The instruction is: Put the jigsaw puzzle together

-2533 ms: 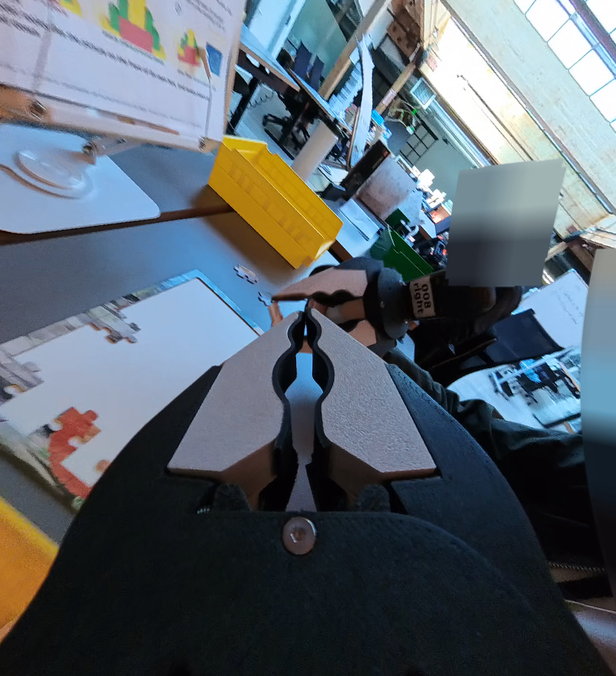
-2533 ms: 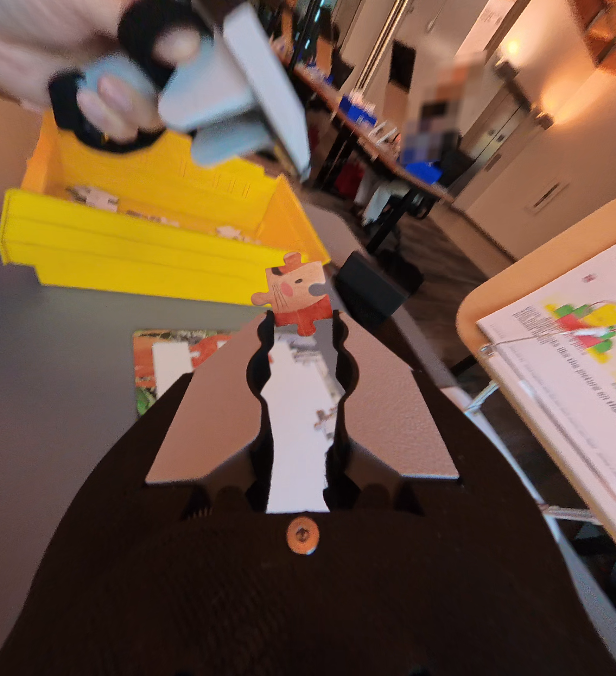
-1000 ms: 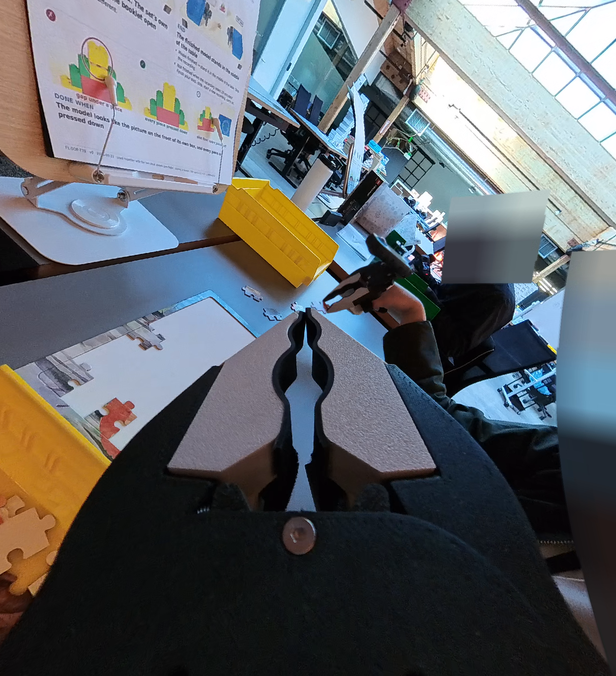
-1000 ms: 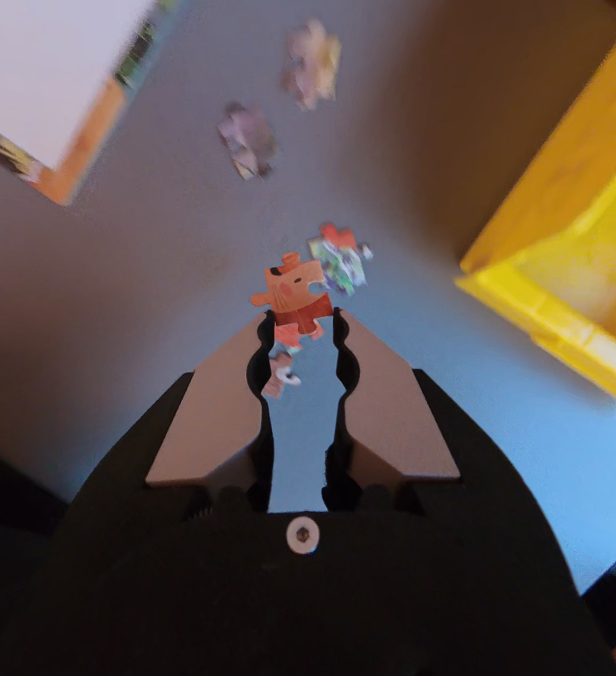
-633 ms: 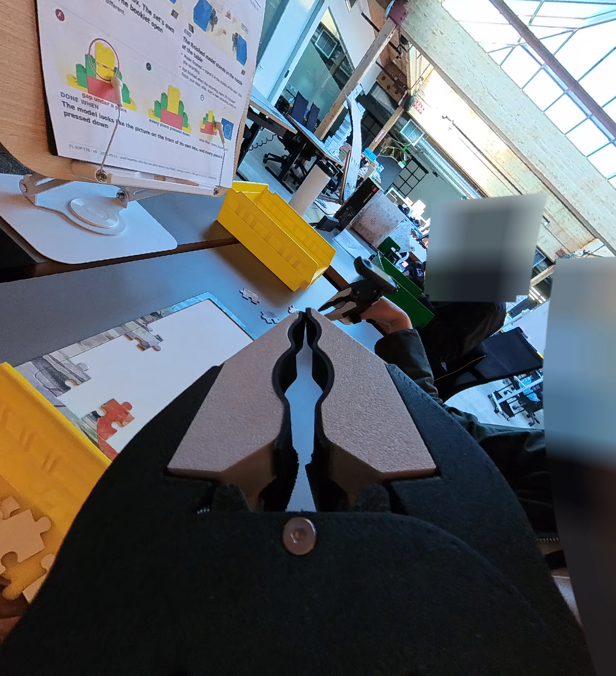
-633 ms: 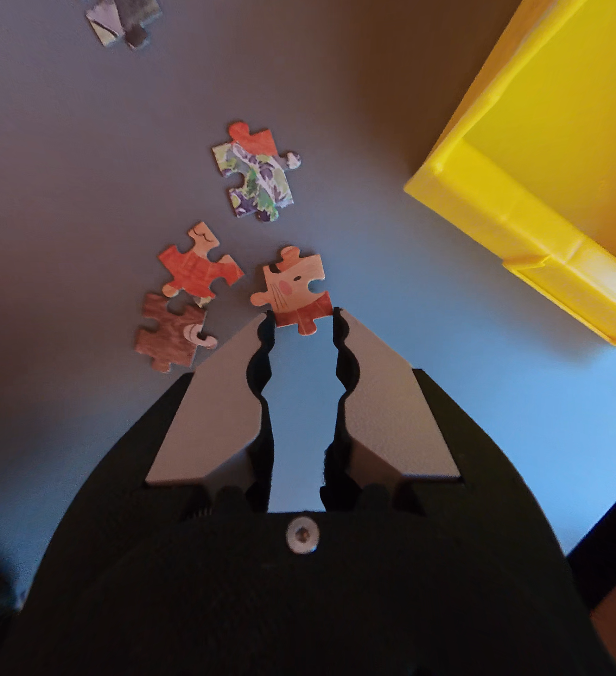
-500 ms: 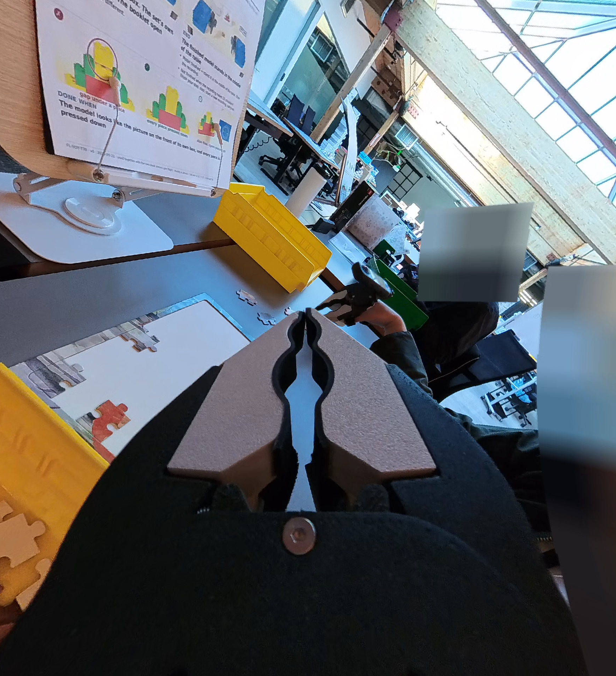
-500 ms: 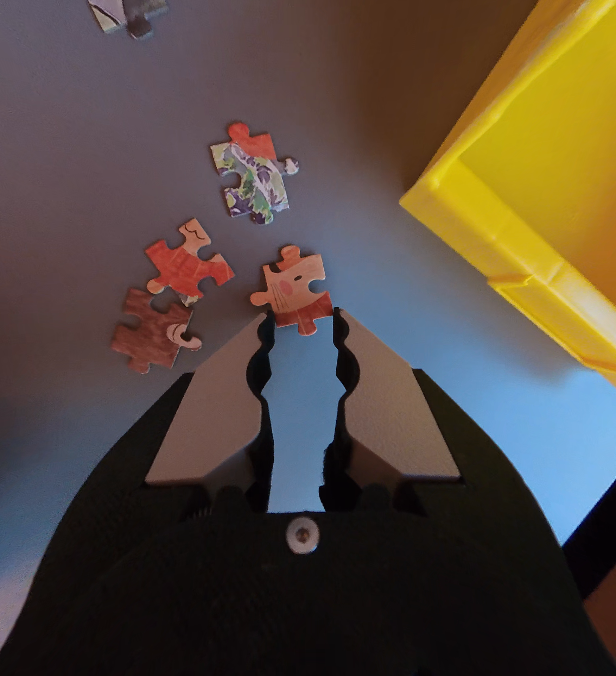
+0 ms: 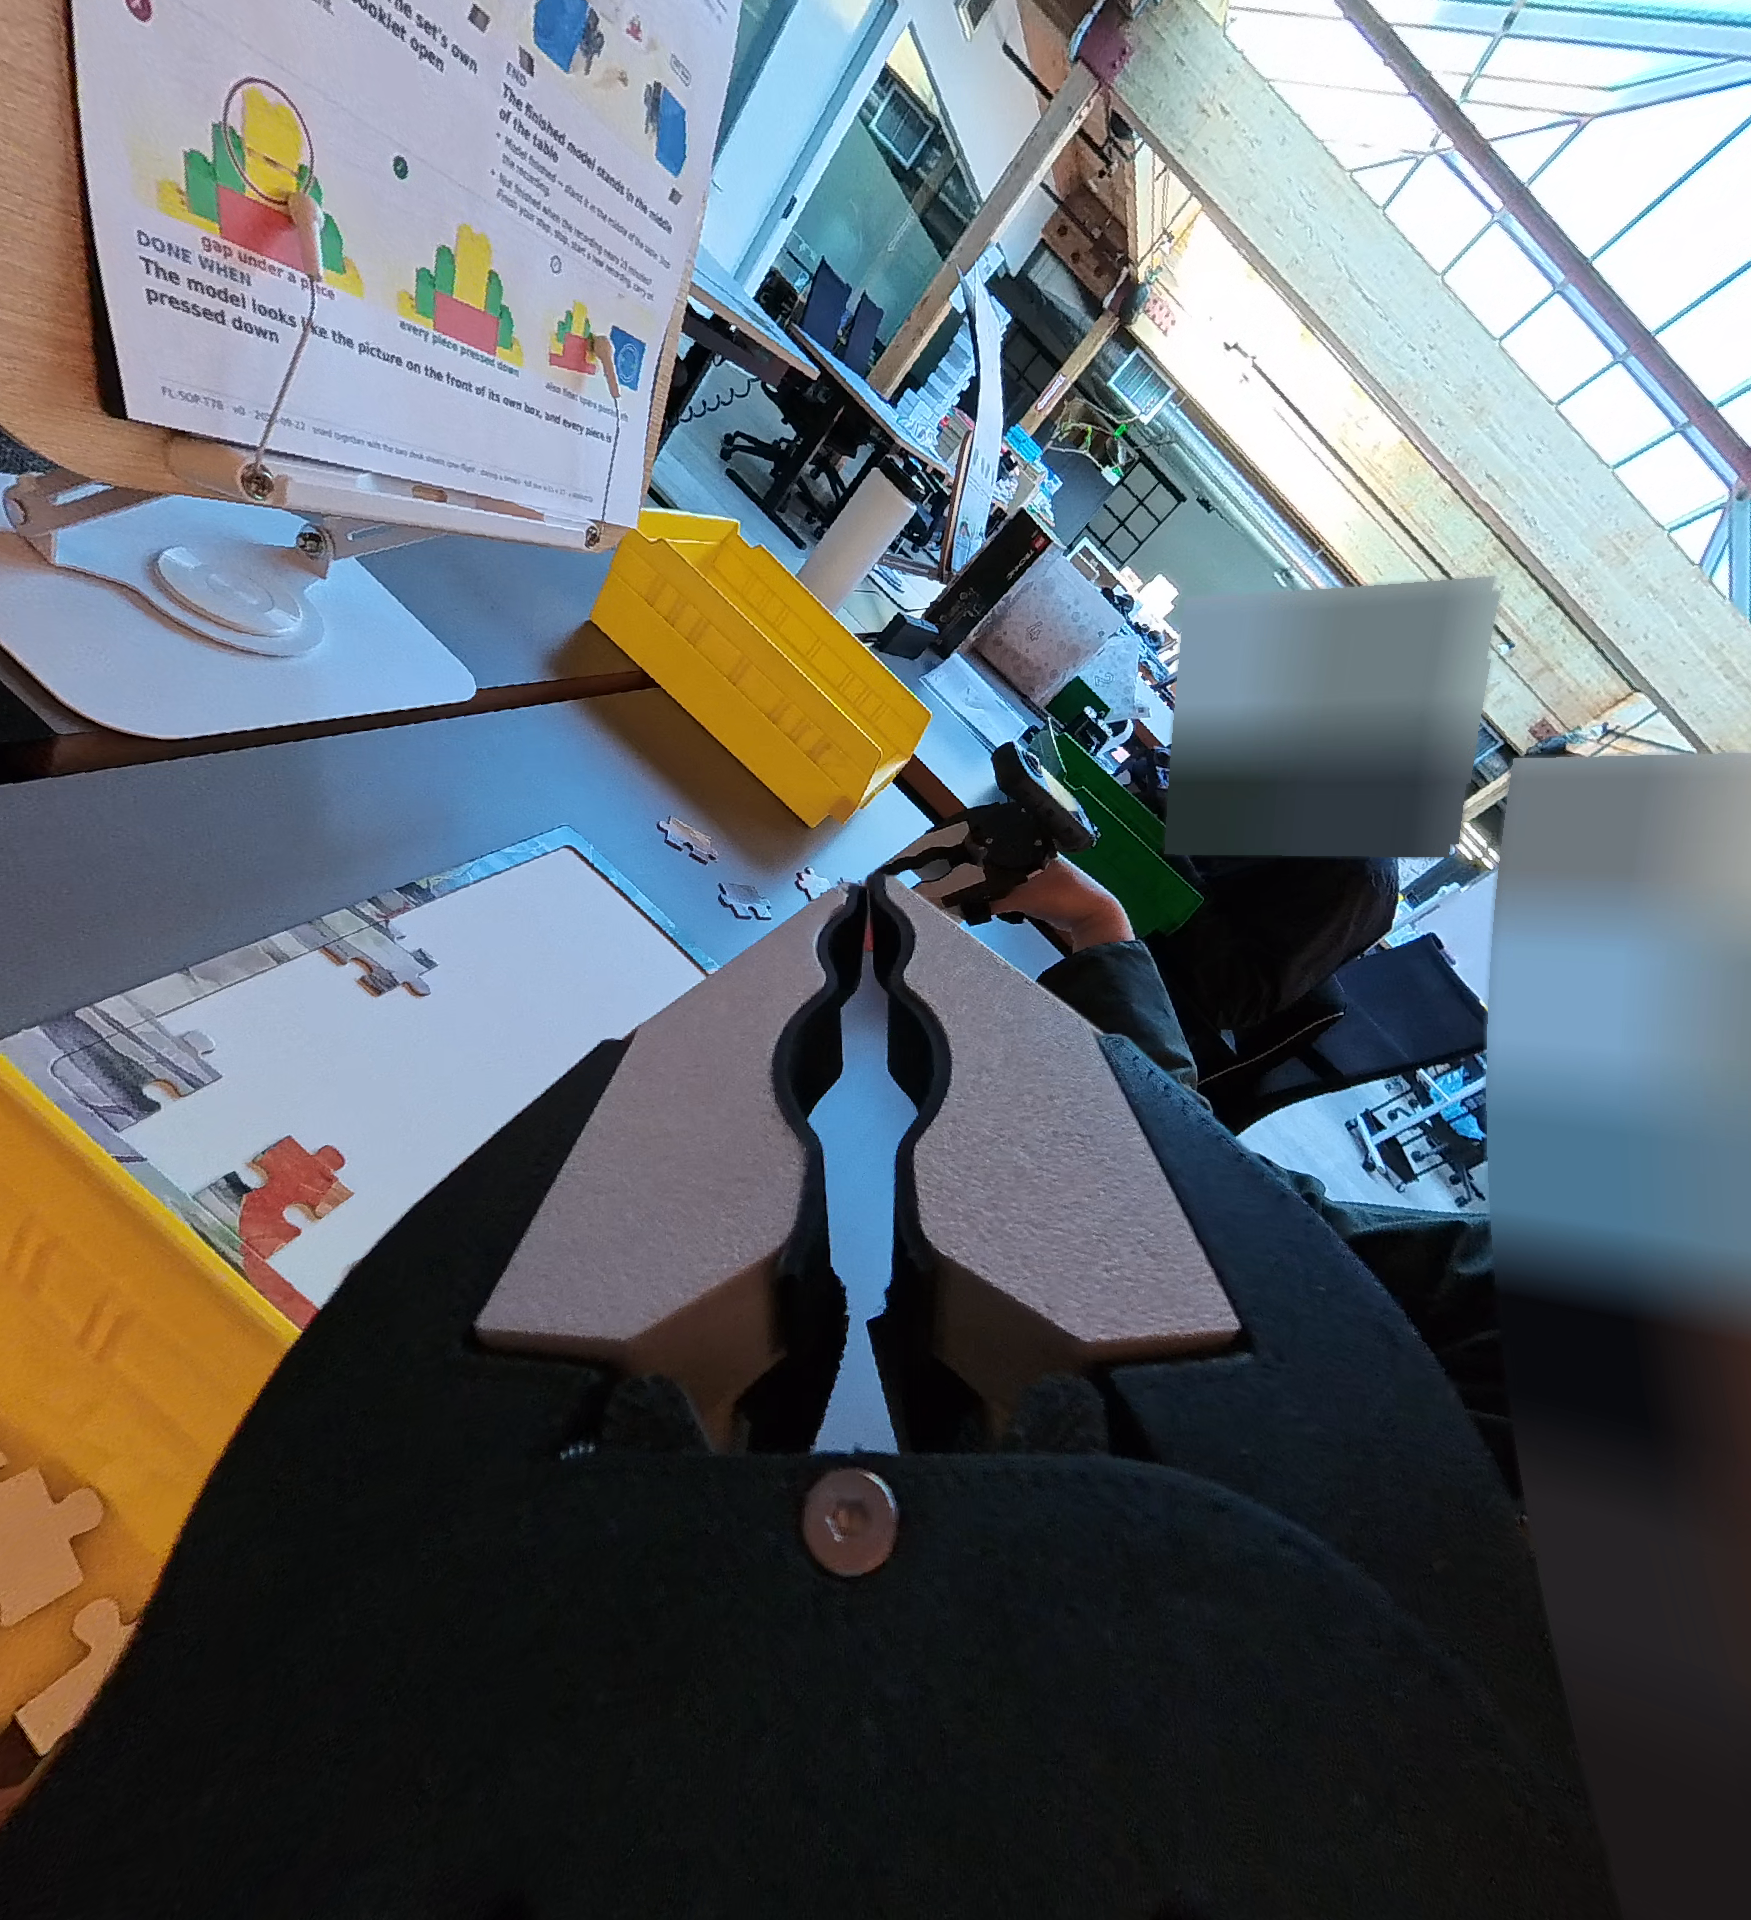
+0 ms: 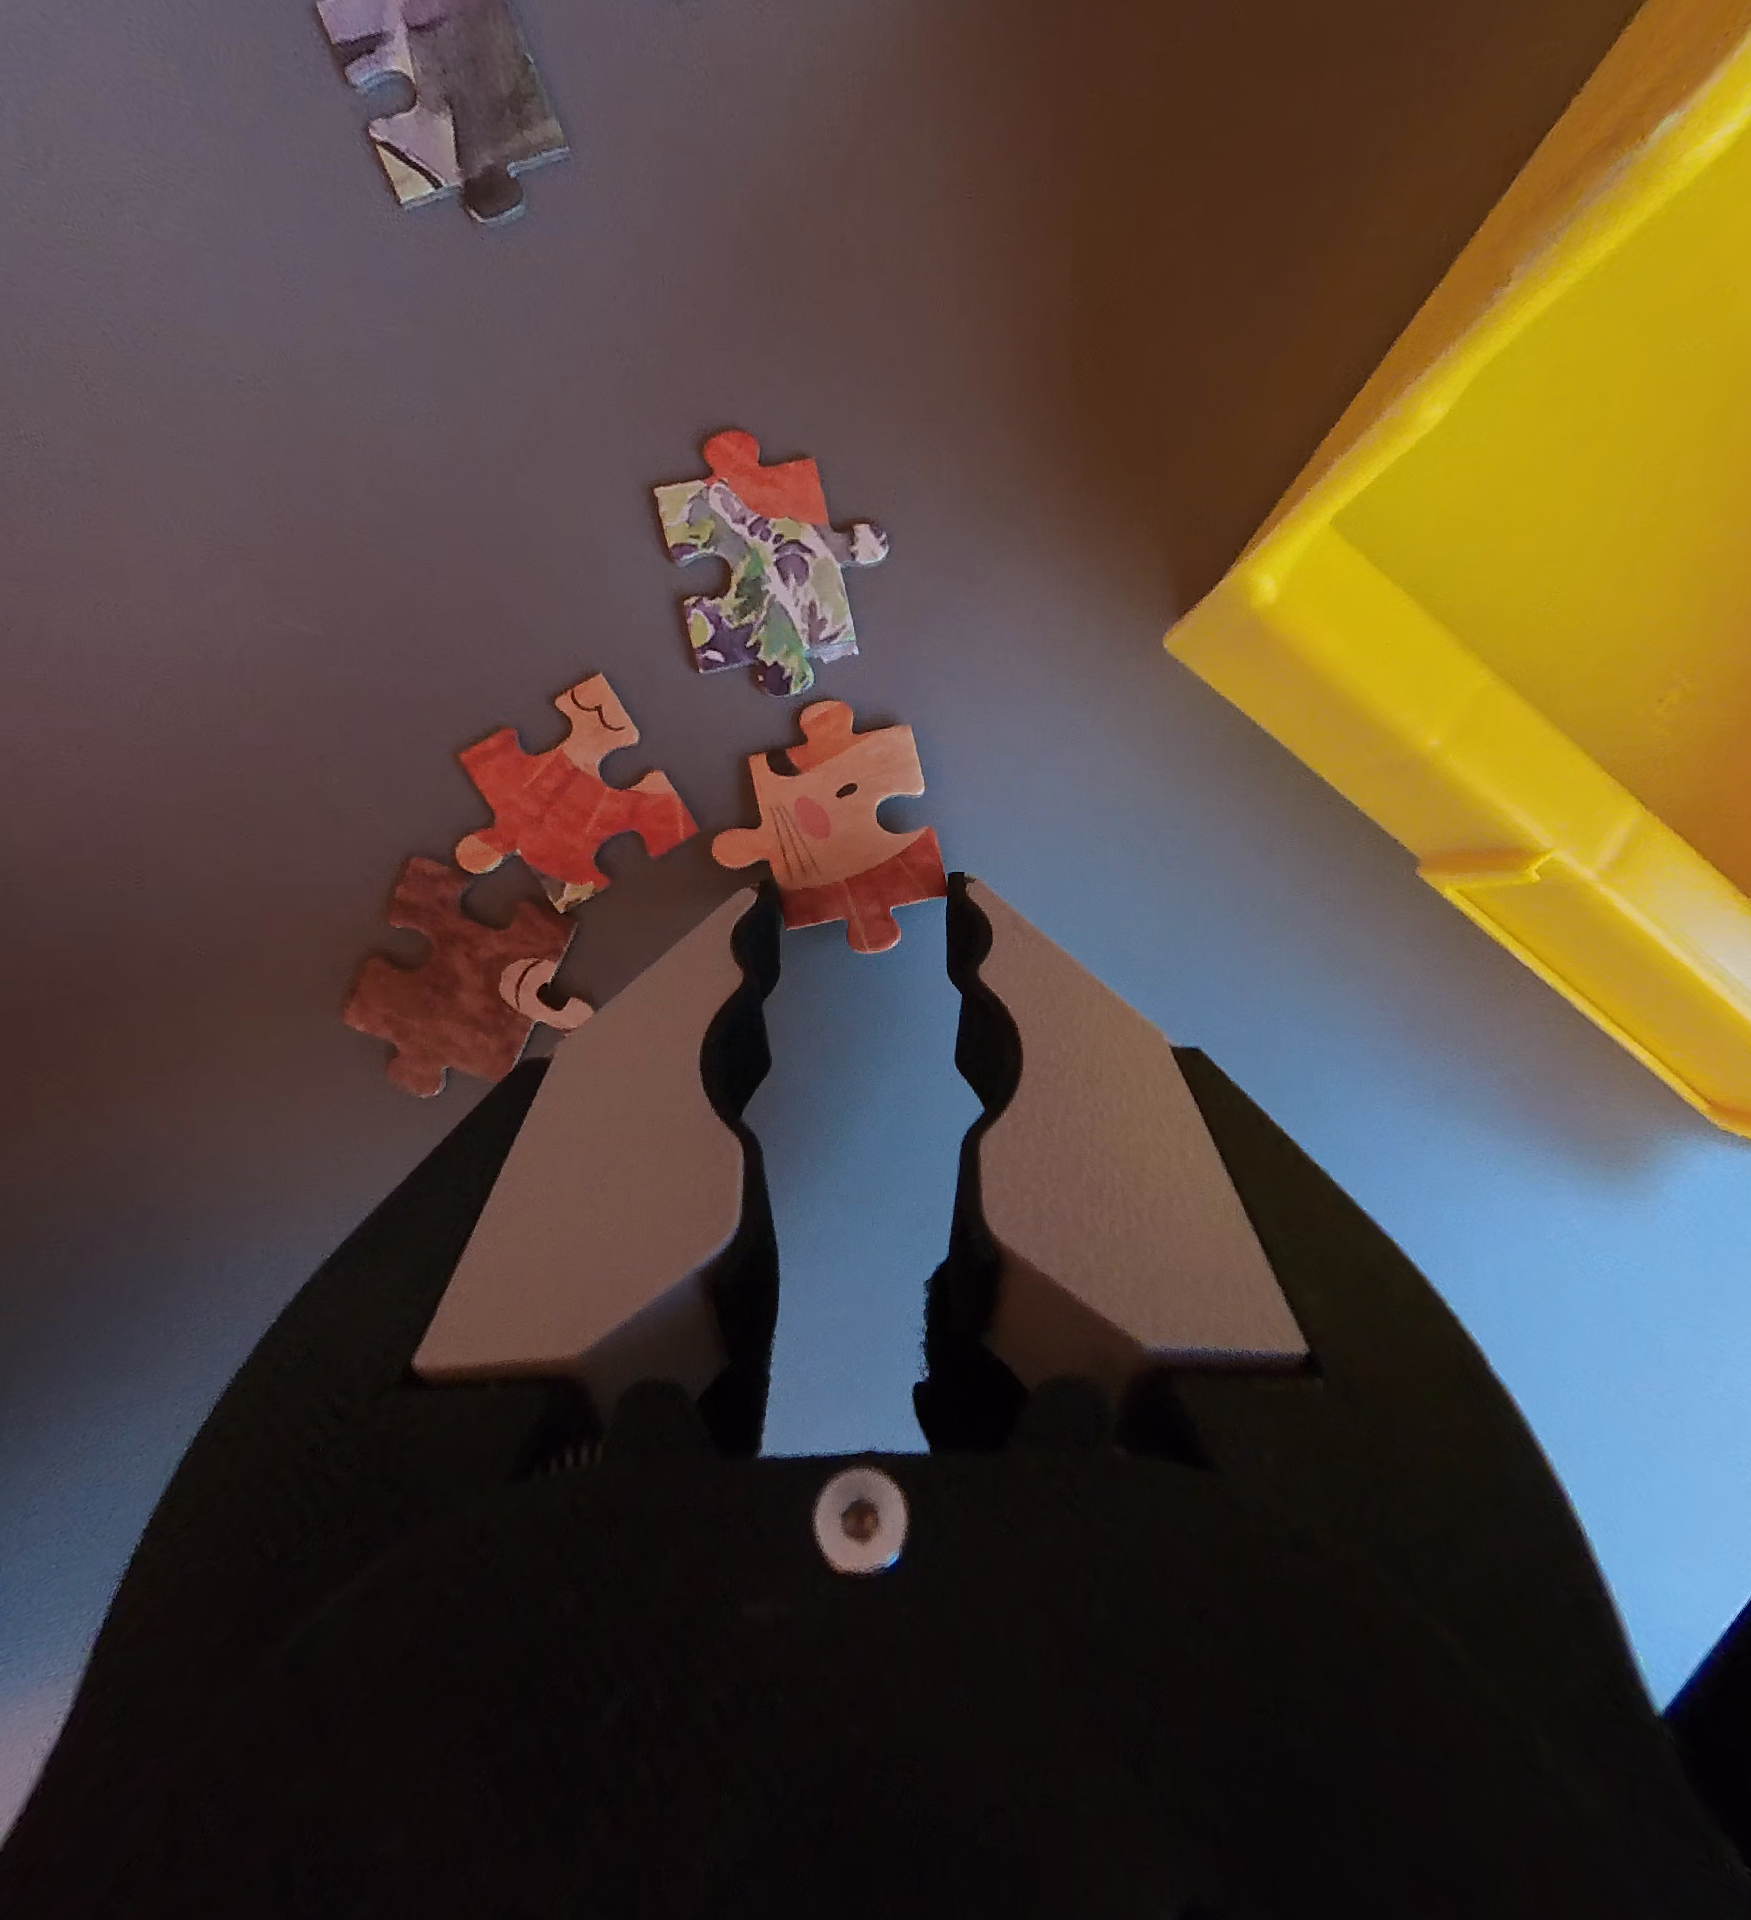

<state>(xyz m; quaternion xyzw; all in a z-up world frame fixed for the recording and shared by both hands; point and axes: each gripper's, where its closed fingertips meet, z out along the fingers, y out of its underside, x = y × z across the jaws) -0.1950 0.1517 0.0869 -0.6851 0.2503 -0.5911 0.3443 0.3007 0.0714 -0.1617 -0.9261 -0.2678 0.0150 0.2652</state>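
White, bare backing fills most of the puzzle board (image 9: 497,997), so the jigsaw is at an early stage: only some border pieces and one orange-red piece (image 9: 284,1195) near the lower edge sit in place. Most pieces wait in the near yellow bin (image 9: 40,1330), and a few lie loose on the grey bench (image 9: 227,831).

In the right wrist view, the right gripper (image 10: 855,894) holds the cat-face piece (image 10: 829,821) by its red lower edge, with the fingers narrow around it. It seems low over the bench or resting on it; I cannot tell which. Just beside it lie an orange piece (image 10: 570,800), a brown piece (image 10: 455,977) and a green-purple piece (image 10: 767,571). I judge this piece is being set aside with the group, not fitted.

The left gripper (image 9: 866,904) hangs above the board with its fingers nearly together and nothing clearly between them.

For moving room, the far yellow bin (image 10: 1536,644) stands close on the right of the loose group, and the bench edge is near at the lower right. Toward the board the bench looks open.
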